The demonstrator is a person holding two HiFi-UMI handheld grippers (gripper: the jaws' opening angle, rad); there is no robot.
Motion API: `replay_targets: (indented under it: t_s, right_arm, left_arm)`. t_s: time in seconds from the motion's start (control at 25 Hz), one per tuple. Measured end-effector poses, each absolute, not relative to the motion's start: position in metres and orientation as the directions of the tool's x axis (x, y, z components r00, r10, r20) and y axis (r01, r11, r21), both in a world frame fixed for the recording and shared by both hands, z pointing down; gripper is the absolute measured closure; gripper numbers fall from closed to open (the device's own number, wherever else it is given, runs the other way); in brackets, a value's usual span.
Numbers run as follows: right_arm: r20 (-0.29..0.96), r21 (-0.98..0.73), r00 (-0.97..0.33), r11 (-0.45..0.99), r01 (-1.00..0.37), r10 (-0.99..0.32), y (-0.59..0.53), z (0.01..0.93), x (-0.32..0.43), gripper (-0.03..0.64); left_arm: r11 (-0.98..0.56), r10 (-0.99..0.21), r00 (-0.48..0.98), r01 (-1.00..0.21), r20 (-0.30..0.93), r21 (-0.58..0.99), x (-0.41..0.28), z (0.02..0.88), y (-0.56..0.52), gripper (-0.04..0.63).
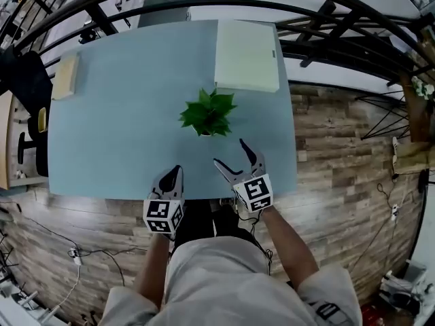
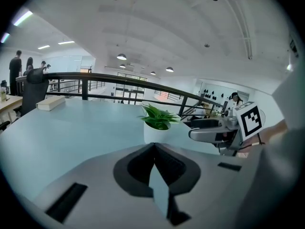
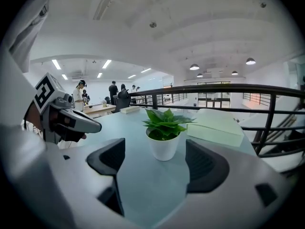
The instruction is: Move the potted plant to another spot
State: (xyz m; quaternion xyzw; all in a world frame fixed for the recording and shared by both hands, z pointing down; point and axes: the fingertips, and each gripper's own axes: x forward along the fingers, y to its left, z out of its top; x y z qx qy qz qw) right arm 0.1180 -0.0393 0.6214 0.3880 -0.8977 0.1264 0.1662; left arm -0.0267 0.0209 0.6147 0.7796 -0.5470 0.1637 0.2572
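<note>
The potted plant (image 1: 208,113) stands mid-table (image 1: 115,128), just in front of a pale flat box (image 1: 246,55), while the right gripper (image 1: 230,151) hangs short of it with jaws wide apart (touching nothing) and the left gripper (image 1: 175,173) alongside has its jaws together, empty.
</note>
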Motion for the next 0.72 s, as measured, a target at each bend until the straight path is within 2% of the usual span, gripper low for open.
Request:
replay_targets:
  t_s: [0.72]
  right_arm:
    - [0.459,-0.107,-0.590,0.618,-0.779,-0.664,-0.092,0.692,0.080,0.190]
  left_arm:
    - [-0.275,-0.697,0.376,-0.927,0.611,0.256,-0.051,0.679,-0.009,0.584]
